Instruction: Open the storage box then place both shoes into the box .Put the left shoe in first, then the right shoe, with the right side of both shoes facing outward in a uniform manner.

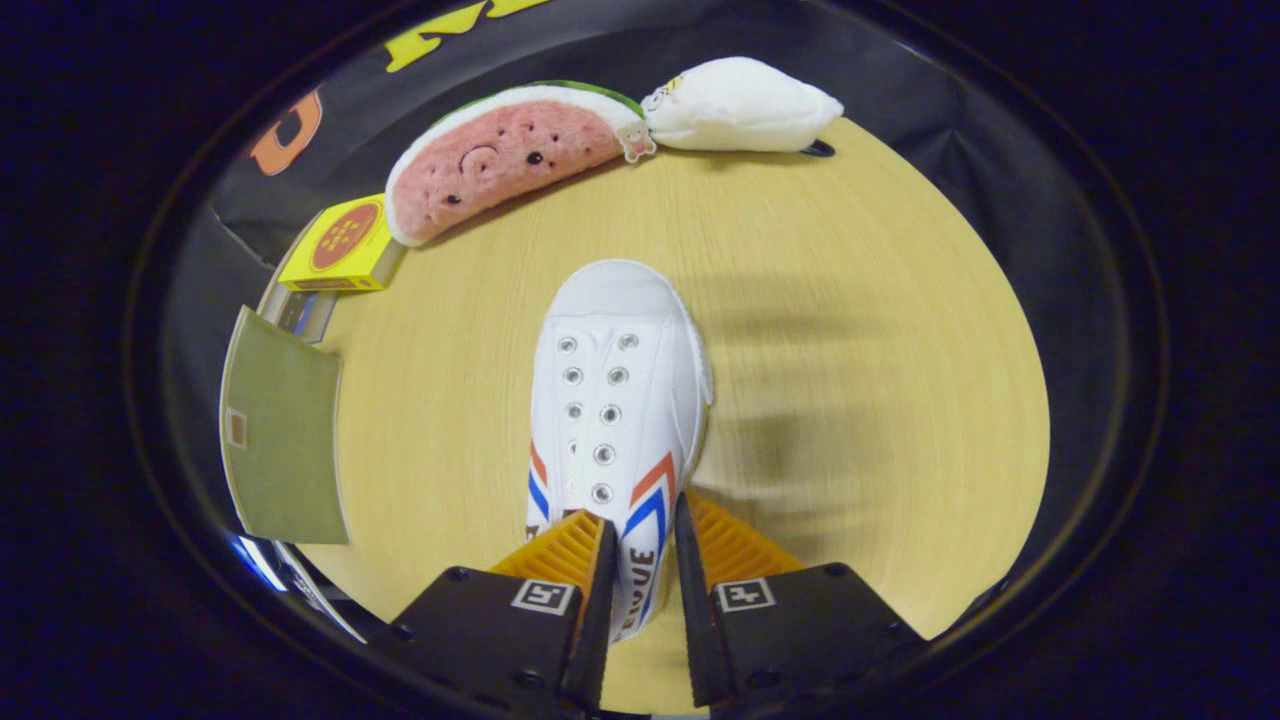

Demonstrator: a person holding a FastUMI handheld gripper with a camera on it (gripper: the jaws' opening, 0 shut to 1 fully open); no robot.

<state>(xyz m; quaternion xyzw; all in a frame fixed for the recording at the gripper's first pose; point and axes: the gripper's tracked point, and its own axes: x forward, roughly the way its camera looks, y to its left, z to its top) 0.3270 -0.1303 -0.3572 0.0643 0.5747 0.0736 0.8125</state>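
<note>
1. I had the gripper [645, 545] closed on the white shoe [612, 400], both fingers pressing the side wall near its heel end, the toe pointing away beyond the fingers toward the watermelon plush [500, 160].
2. The shoe looked lifted or just off the worktop [850, 350]; I could not tell which.
3. The storage box [285, 440] stood off to the left of the shoe, its flat panel showing; I judged the lid already open, though I was not sure.
4. To do the carry well, I reckoned I should keep the grip firm, swing left slowly so the toe did not droop, and check which side faced outward before lowering it in.
</note>
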